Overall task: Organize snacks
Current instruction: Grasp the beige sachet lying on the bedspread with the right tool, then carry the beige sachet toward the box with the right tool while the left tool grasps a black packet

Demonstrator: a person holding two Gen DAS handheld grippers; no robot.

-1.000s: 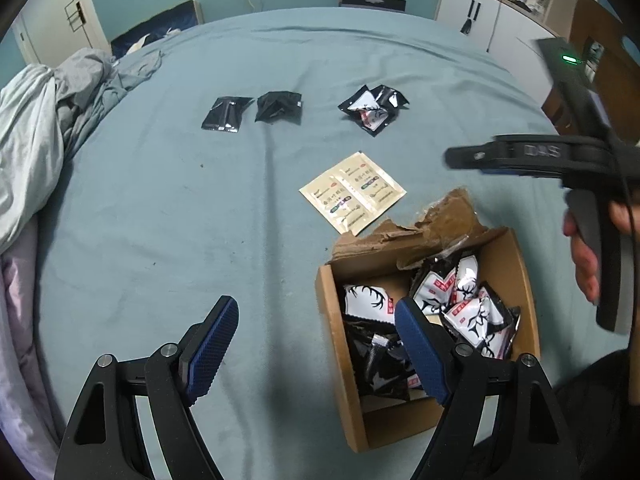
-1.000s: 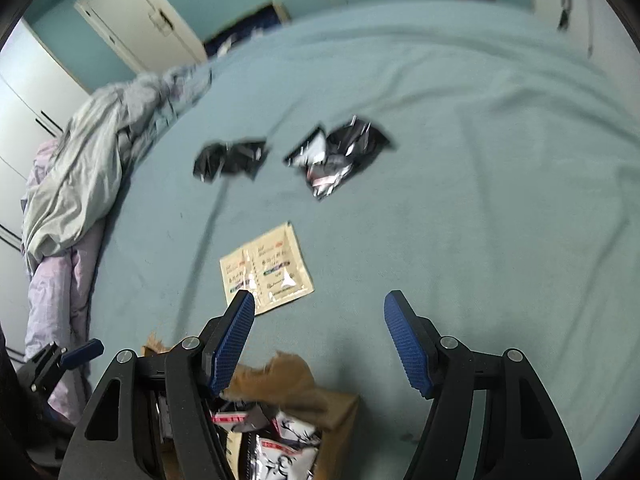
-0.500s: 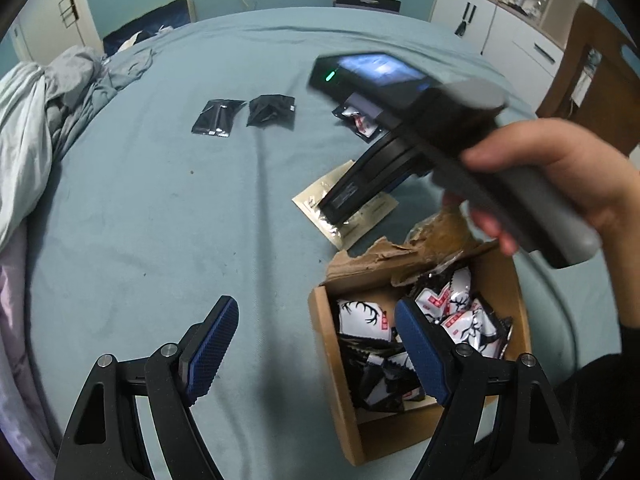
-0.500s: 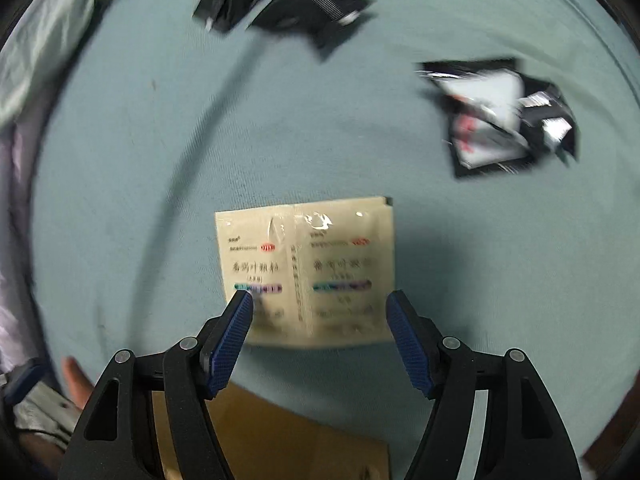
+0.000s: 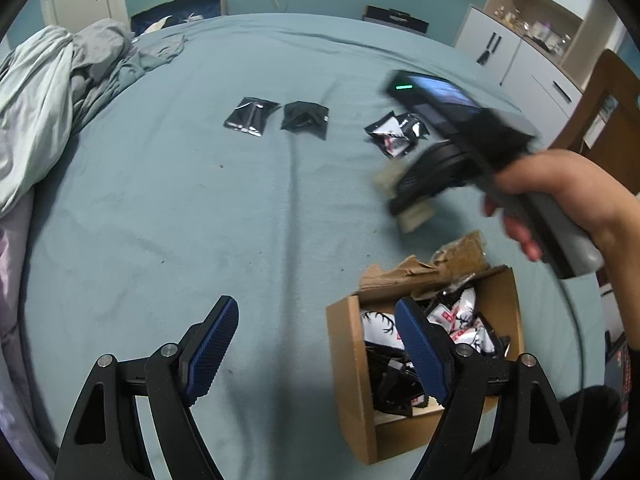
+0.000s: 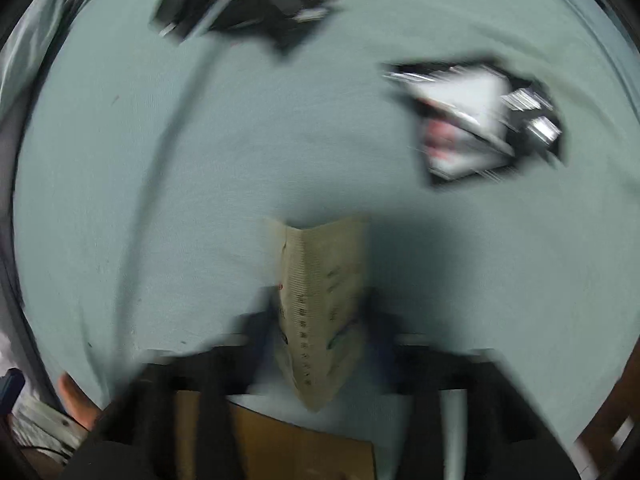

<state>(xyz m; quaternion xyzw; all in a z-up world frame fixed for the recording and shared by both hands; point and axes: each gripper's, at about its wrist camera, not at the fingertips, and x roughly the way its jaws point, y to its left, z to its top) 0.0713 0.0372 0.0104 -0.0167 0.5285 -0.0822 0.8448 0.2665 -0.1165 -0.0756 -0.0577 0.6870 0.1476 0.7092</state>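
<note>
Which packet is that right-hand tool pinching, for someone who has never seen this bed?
On the teal bed, beyond the open cardboard box, the right gripper pinches a beige twin sachet, folded along its middle. Every other loose packet is black or black-and-white.

Black packets [image 5: 276, 119] at 11 o'clock: 2. Black-white packet pile [image 5: 396, 134] at 1: 1. Beige sachet pair [image 6: 320, 304]: 1. Cardboard box [image 5: 352, 380] at 4: 1, packets inside uncountable.

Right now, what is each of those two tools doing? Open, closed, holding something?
Left tool: open, holding nothing, above the bed near the cardboard box.
Right tool: closed on the beige packet, folded between its fingers.
</note>
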